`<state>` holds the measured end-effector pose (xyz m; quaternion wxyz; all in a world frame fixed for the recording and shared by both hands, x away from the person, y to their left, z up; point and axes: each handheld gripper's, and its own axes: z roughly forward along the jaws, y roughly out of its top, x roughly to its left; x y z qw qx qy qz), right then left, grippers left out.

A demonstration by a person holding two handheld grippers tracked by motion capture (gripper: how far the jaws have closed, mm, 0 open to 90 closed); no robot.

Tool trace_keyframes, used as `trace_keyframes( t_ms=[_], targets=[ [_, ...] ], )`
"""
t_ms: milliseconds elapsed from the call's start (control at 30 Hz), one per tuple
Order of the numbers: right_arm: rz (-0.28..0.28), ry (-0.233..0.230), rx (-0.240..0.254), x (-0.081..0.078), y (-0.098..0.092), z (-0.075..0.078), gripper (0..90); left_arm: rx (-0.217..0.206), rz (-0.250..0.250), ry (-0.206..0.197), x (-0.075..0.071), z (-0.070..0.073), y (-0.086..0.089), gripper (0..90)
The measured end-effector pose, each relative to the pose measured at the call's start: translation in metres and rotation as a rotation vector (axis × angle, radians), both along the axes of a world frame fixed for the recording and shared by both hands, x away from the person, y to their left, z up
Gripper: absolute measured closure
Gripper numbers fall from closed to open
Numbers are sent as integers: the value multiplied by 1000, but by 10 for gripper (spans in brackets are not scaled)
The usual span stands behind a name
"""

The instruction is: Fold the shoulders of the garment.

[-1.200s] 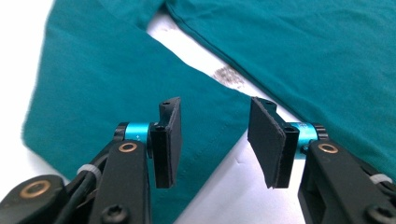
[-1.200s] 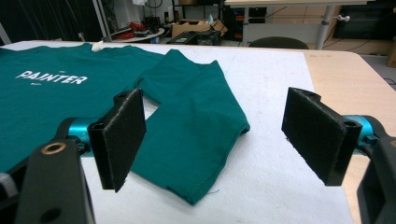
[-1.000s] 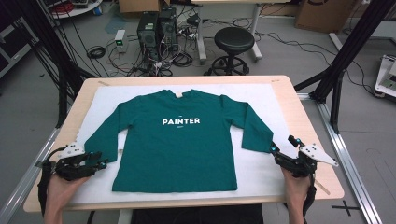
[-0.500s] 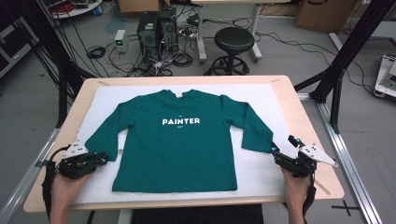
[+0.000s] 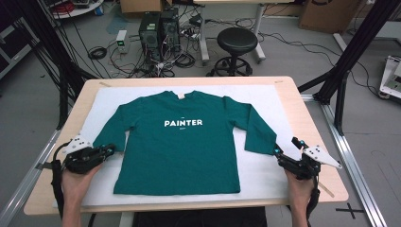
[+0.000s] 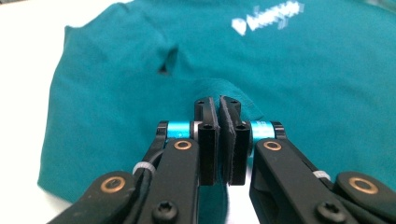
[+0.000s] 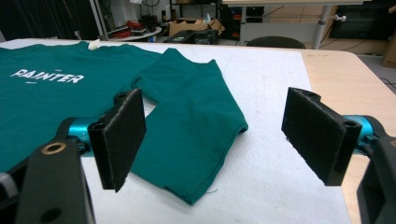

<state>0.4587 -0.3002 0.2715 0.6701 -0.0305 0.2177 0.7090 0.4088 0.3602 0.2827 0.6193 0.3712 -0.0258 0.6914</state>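
Observation:
A green long-sleeved shirt [image 5: 182, 142] printed PAINTER lies flat, front up, on a white mat [image 5: 265, 170]. My left gripper [image 5: 109, 150] is at the cuff of the shirt's left-hand sleeve. Its jaws have just been closing and are now pinched together on a fold of the sleeve fabric [image 6: 224, 91]; in the left gripper view the gripper [image 6: 219, 105] holds green cloth between its pads. My right gripper [image 5: 279, 156] stands open just off the end of the other sleeve [image 7: 187, 126]. In the right gripper view the gripper [image 7: 217, 126] has wide jaws with nothing between the pads.
The mat covers a wooden table [image 5: 312, 123]. Black frame posts [image 5: 350, 52] stand at both far corners. Beyond the far edge are a black stool [image 5: 236, 40], computer towers [image 5: 158, 28] and cables on the floor.
My left gripper has moved right onto the sleeve cuff and shut on it. The right gripper has stayed put, still open.

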Motion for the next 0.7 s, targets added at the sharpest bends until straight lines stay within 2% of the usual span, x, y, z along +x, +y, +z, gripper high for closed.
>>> trace_keyframes(
  t_ms=[100, 133, 200, 367, 567, 700],
  targets=[
    [-5, -2, 0, 0, 0, 0, 217, -18, -20, -7, -4, 6, -6, 858],
    [-7, -3, 0, 0, 0, 0, 217, -23, -37, -18, -7, 11, -13, 858],
    [-6, -1, -2, 0, 1, 0, 217, -14, -59, -23, -8, 16, -20, 858],
    [-10, -2, 0, 0, 1, 0, 217, -14, -71, -1, -5, 24, -32, 858],
    [-14, -1, 0, 0, 2, 0, 217, 33, -68, 28, 4, 31, -53, 858],
    [-18, 0, 1, 0, 2, 0, 217, 50, -63, 26, 5, 32, -61, 858]
  ],
)
